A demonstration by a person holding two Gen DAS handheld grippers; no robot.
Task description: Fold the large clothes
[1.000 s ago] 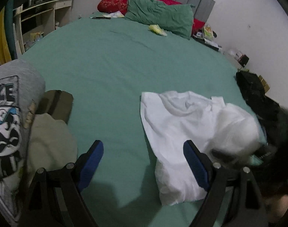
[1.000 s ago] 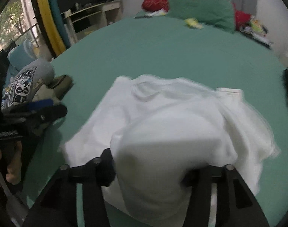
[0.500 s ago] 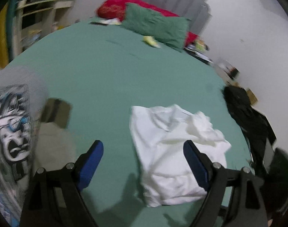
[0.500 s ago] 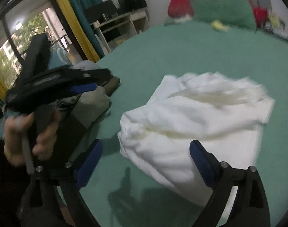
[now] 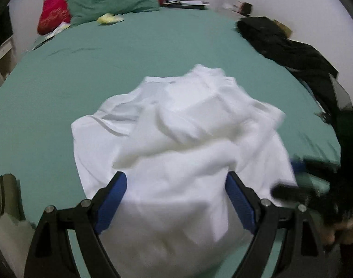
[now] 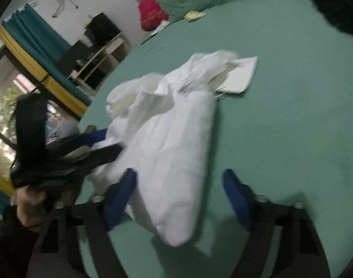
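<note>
Roughly bunched, a white shirt (image 5: pixel 176 143) lies mid-frame on the green bed (image 5: pixel 83 74), folding barely begun. Left tool (image 5: pixel 176 199) and right tool (image 6: pixel 178 197) both hover spread, pinching nothing.

matt white cloth shirt (image 5: pixel 183 153) on smooth green bedsheet (image 5: pixel 83 69).
</note>
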